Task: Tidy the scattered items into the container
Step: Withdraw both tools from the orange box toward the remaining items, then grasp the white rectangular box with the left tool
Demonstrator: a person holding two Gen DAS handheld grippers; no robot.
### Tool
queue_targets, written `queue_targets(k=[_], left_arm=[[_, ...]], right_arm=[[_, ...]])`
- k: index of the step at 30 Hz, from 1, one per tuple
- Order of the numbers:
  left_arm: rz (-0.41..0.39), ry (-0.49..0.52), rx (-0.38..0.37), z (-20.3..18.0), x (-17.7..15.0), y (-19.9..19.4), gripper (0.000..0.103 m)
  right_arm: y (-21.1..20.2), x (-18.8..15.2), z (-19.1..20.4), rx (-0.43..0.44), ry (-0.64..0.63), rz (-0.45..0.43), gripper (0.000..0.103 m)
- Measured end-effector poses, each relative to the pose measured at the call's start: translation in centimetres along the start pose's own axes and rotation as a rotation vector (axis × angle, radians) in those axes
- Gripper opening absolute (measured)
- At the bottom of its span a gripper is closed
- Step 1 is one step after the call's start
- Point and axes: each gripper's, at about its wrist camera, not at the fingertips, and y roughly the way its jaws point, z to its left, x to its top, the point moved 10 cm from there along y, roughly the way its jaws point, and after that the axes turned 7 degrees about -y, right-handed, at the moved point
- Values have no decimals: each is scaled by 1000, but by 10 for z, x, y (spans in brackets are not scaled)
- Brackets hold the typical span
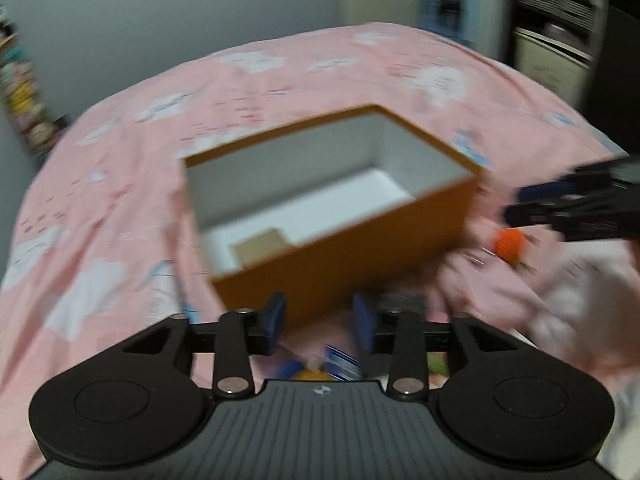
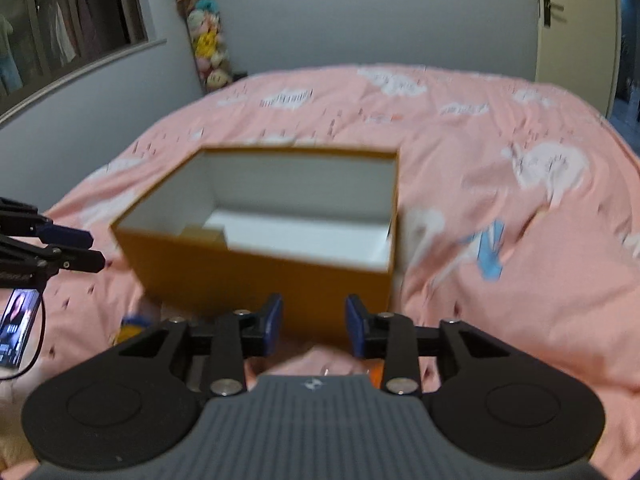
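Orange box (image 1: 348, 256) open-topped on pink bedspread (image 1: 120, 208), small brown carton (image 1: 260, 246) inside. Left gripper (image 1: 320, 322) and right gripper (image 2: 314, 322) parted, gripping nothing, near its front wall. Orange ball (image 1: 509, 242) beside it, blurred.

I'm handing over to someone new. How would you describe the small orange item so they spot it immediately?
Start at the pink cloud-print bedspread and find the open orange cardboard box with a white interior. Just off the box's right-hand side lies a small round bright-orange object, right below the right tool. It is the only vivid orange ball-like thing on the rumpled fabric there; blur hides its details.
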Motion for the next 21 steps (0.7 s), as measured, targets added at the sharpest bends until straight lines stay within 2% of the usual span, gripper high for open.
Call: queue_targets(k=[4, 8, 11, 15, 18, 21], left_arm=[[27, 137, -91, -44, -29, -2, 56], [87, 249, -139, -75, -62, 4, 56], [131, 324, -130, -88, -81, 10, 57], [109, 404, -102, -97, -86, 9, 57], [116, 464, -109, -104, -92, 7, 57], [117, 540, -81, -109, -100, 10, 57]], right_arm=[[1, -31, 9, 33, -4, 83, 45], [-4, -57, 13, 45, -12, 142, 50], [-8, -69, 15, 39, -18, 168, 51], [-10, -79, 15, 36, -18, 192, 51], [-11, -81, 13, 34, -6, 194, 51], [-9, -82, 11, 30, 1, 197, 52]])
